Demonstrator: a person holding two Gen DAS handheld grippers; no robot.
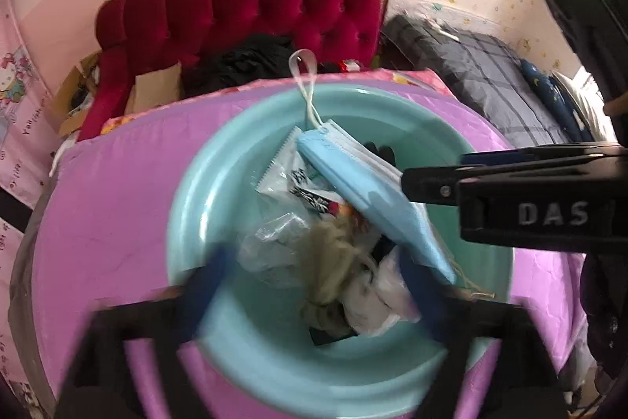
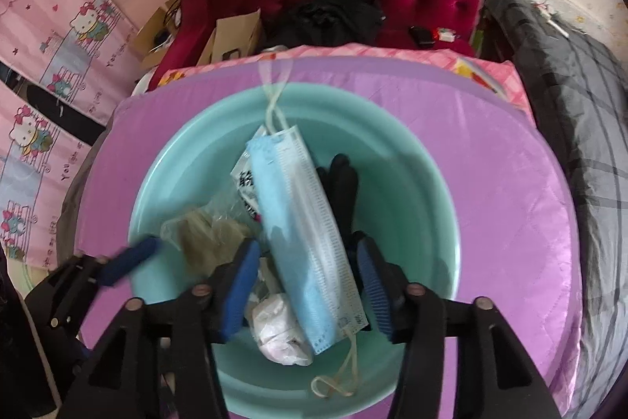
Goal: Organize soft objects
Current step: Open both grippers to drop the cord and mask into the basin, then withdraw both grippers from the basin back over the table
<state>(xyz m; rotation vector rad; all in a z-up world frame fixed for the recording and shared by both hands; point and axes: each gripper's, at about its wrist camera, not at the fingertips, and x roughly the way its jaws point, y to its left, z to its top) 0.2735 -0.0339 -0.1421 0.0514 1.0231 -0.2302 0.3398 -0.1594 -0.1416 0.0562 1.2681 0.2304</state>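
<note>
1. The right gripper [image 2: 304,285] hangs over the near side of the basin [image 2: 428,191], jaws apart. The mask [image 2: 302,234] lies between the blue pads, and no pad appears to press it, so I judge it released.
2. The left gripper [image 1: 310,285] hovers at the near rim, jaws spread wide with nothing between them.
3. The mask stretches from near to far across the pile inside the basin. Its far loop [image 2: 274,73] drapes over the far rim; the near loop lies inside.
4. Under it lie a white wad [image 2: 280,336], a tan bundle [image 1: 333,258], a clear packet [image 1: 290,167] and a black glove [image 2: 341,191] to the right.
5. The purple surface [image 2: 490,163] around the basin shows no stray soft things, so the gathering looks nearly done; only the far loop seems left to tuck in.
</note>
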